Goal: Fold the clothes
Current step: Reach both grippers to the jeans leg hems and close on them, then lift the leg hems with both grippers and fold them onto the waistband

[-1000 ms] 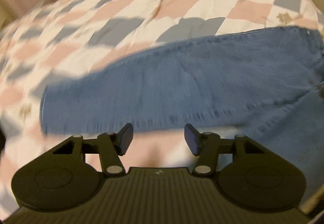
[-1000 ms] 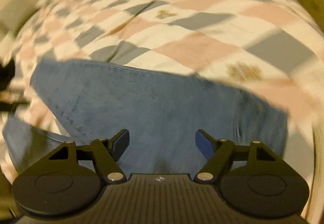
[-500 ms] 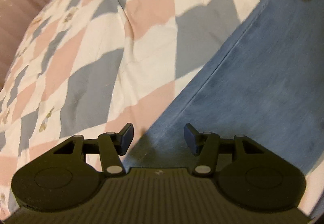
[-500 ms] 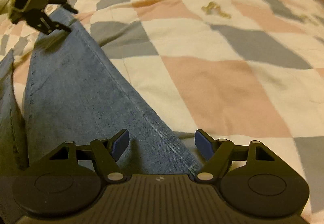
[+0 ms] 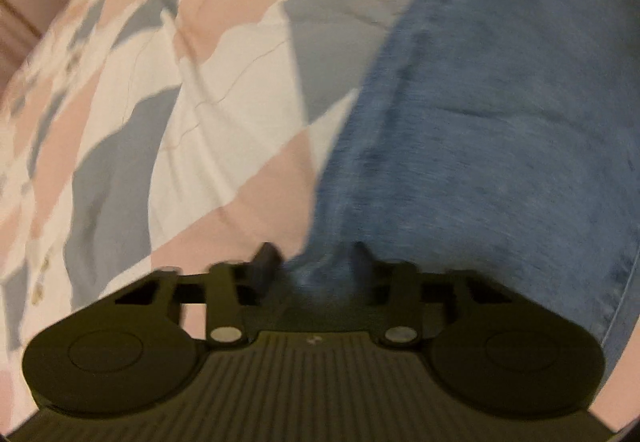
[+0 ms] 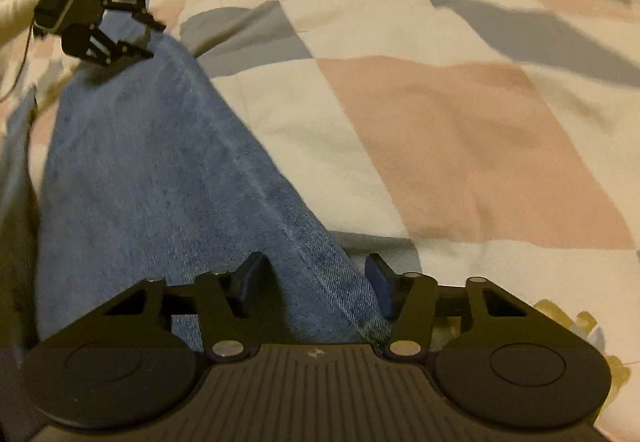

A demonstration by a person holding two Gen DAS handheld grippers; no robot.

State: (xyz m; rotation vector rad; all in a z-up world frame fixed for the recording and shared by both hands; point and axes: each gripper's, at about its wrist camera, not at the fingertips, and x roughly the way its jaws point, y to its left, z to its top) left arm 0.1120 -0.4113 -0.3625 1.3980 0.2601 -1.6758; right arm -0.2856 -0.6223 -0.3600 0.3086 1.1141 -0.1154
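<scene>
We're at the grab step: jeans (image 6: pixel 160 182) flat on checked quilt (image 6: pixel 460 130), left gripper (image 5: pixel 312 262) & right gripper (image 6: pixel 316 274) each straddling a denim edge w/ jaws apart (left view blurred), so next, we judge, pinch and lift together.

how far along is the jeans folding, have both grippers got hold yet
Early. Done: the jeans lie spread flat on the checked quilt, no fold visible. In hand: the right gripper straddles the edge of one end of a leg, and the left gripper straddles denim at the other end; both have fingers apart with cloth between, so neither looks clamped. Left: close both, lift, and make the folds.
</scene>
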